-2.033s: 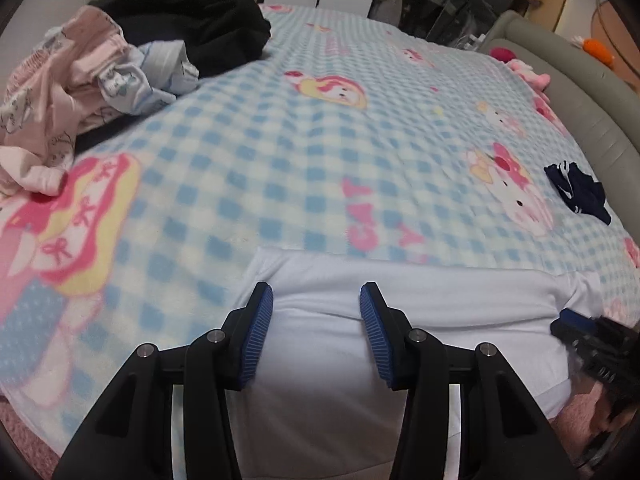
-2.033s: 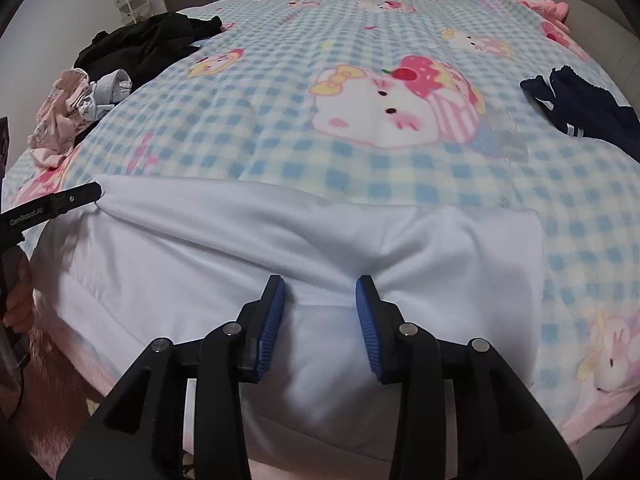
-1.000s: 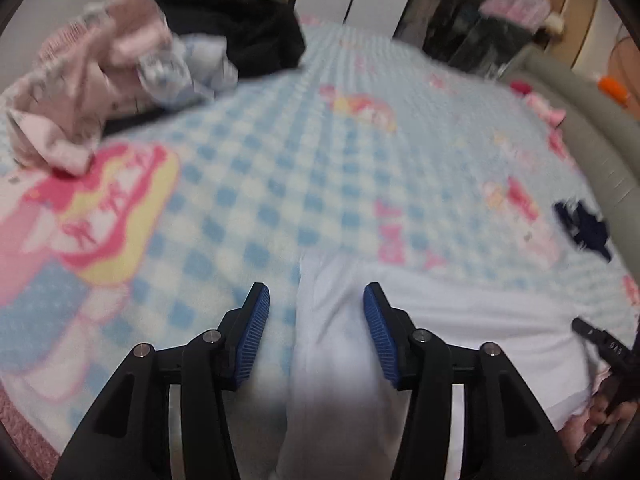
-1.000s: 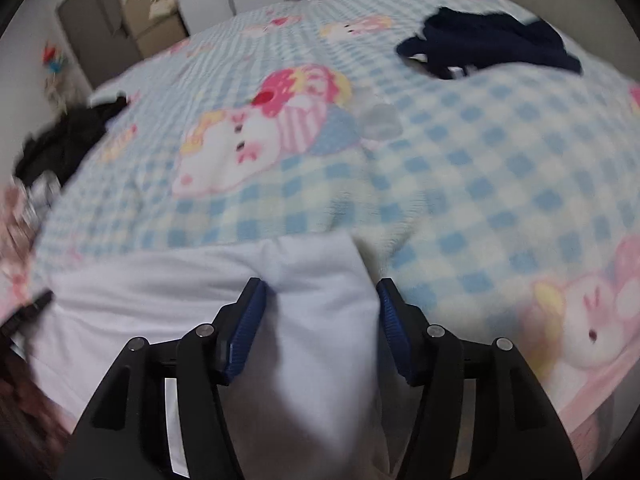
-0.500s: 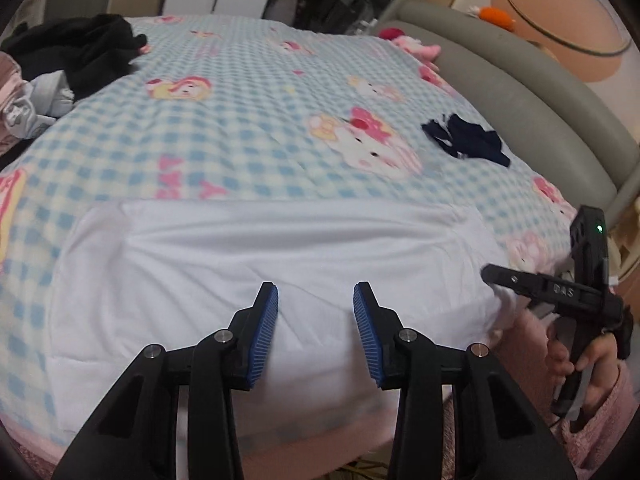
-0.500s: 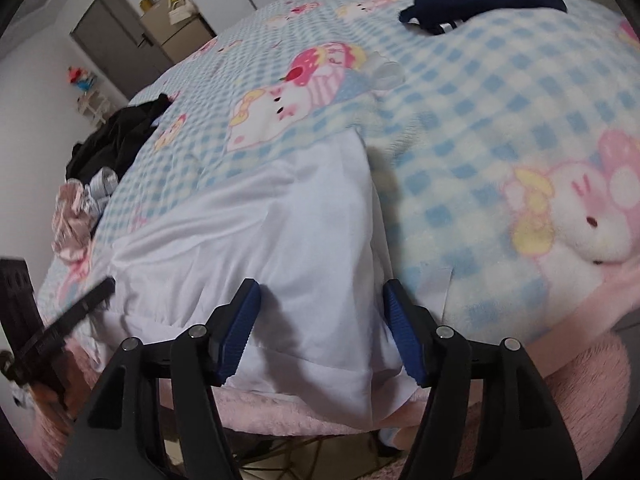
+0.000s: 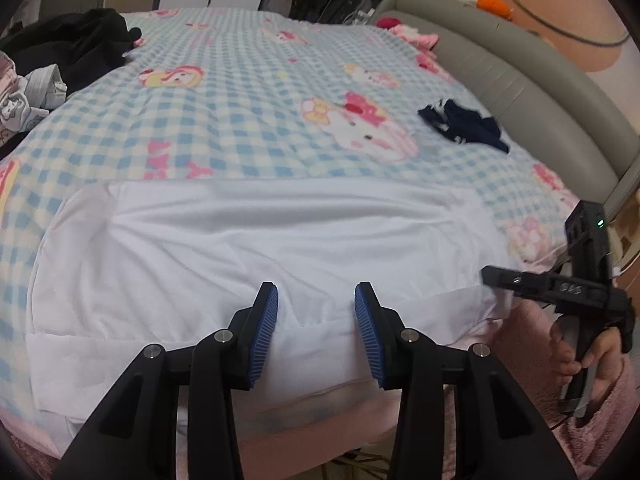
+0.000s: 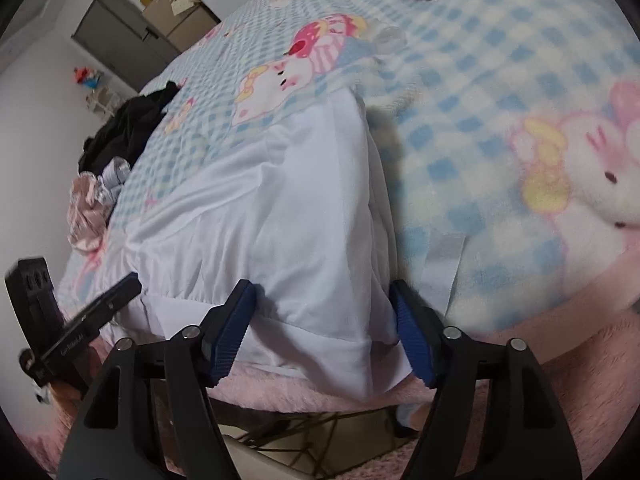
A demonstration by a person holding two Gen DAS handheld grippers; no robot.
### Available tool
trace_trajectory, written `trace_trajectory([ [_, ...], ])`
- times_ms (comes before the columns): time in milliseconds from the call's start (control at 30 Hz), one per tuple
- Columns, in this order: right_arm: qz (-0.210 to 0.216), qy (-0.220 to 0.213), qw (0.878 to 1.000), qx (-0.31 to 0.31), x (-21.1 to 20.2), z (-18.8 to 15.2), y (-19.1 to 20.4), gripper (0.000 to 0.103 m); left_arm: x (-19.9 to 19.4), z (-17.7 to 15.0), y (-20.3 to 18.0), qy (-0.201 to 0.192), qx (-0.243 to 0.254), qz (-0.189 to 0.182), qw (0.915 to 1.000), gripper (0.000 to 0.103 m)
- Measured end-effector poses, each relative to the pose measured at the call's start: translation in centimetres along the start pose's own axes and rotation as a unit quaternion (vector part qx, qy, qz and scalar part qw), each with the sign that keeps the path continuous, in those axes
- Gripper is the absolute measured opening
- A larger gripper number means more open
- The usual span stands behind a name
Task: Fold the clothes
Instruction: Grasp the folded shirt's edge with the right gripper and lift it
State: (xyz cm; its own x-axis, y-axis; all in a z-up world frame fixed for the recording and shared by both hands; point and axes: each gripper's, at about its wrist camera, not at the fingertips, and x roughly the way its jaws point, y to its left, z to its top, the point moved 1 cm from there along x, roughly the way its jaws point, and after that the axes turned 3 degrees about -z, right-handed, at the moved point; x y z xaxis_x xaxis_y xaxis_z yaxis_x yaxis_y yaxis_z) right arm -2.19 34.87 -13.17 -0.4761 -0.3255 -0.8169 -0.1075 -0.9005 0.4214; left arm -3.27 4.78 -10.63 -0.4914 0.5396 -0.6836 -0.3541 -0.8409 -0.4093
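White garment [image 7: 256, 248] flat on checked blanket [image 7: 240, 120]; left tongs [image 7: 316, 312], closing right tongs [image 8: 324, 320] gaping, ungripped; floor only right view.

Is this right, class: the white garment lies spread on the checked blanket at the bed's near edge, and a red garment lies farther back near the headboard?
Not quite. The small garment near the grey headboard is dark navy, not red, as the left wrist view shows. The white garment does lie spread on the checked blanket at the near edge.
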Motion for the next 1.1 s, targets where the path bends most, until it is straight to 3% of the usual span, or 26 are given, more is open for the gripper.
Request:
trace_trajectory([
  [100, 0.007, -0.016, 1.0, -0.014, -0.8, 0.0, 0.6, 0.037, 0.0, 0.7, -0.7, -0.004, -0.008, -0.05, 0.9987, 0.042],
  [167, 0.01, -0.019, 1.0, -0.014, -0.9, 0.2, 0.7, 0.036, 1.0, 1.4, -1.9, 0.01, 0.005, -0.058, 0.9983, 0.042],
  [233, 0.012, -0.006, 1.0, 0.002, -0.1, 0.4, 0.5, 0.04, 2.4, 1.8, -3.5, 0.029, 0.023, -0.046, 0.9983, 0.042],
  [267, 0.017, 0.001, 1.0, 0.012, 0.4, 0.4, 0.2, 0.053, 3.1, 1.9, -3.8, 0.038, 0.025, -0.036, 0.9983, 0.042],
  [300, 0.023, 0.005, 0.999, 0.023, 0.8, 0.4, -0.1, 0.057, 3.8, 1.9, -4.1, 0.047, 0.026, -0.027, 0.9982, 0.042],
  [333, 0.027, 0.008, 0.999, 0.029, 1.0, 0.4, -0.3, 0.057, 4.5, 1.8, -4.2, 0.059, 0.024, -0.018, 0.9978, 0.042],
  [400, 0.037, 0.005, 0.999, 0.03, 0.7, 0.4, -0.2, 0.042, 5.5, 1.1, -4.1, 0.082, 0.024, 0.0, 0.9963, 0.042],
  [433, 0.044, -0.003, 0.999, 0.021, 0.2, 0.4, 0.2, 0.039, 5.7, 0.9, -4.0, 0.087, 0.027, 0.008, 0.9958, 0.042],
  [500, 0.069, -0.03, 0.997, -0.003, -1.2, 0.7, 1.4, 0.031, 5.3, 0.7, -3.6, 0.079, 0.021, 0.004, 0.9966, 0.043],
  [633, 0.103, -0.052, 0.993, -0.017, -2.6, 1.5, 3.4, 0.03, 2.6, 1.5, -2.4, 0.025, -0.018, -0.06, 0.9977, 0.048],
  [767, 0.107, -0.051, 0.991, -0.055, -2.7, 1.7, 6.3, 0.03, 0.4, 2.7, -1.5, -0.012, -0.036, -0.087, 0.9955, 0.05],
  [1000, 0.133, -0.05, 0.983, -0.113, -1.1, 0.6, 11.3, 0.03, -0.6, 4.1, -0.8, -0.019, -0.054, -0.141, 0.9884, 0.05],
  [1100, 0.153, -0.028, 0.979, -0.129, 0.6, 0.1, 13.1, 0.033, -1.0, 3.5, -0.3, -0.028, -0.06, -0.137, 0.9884, 0.051],
])
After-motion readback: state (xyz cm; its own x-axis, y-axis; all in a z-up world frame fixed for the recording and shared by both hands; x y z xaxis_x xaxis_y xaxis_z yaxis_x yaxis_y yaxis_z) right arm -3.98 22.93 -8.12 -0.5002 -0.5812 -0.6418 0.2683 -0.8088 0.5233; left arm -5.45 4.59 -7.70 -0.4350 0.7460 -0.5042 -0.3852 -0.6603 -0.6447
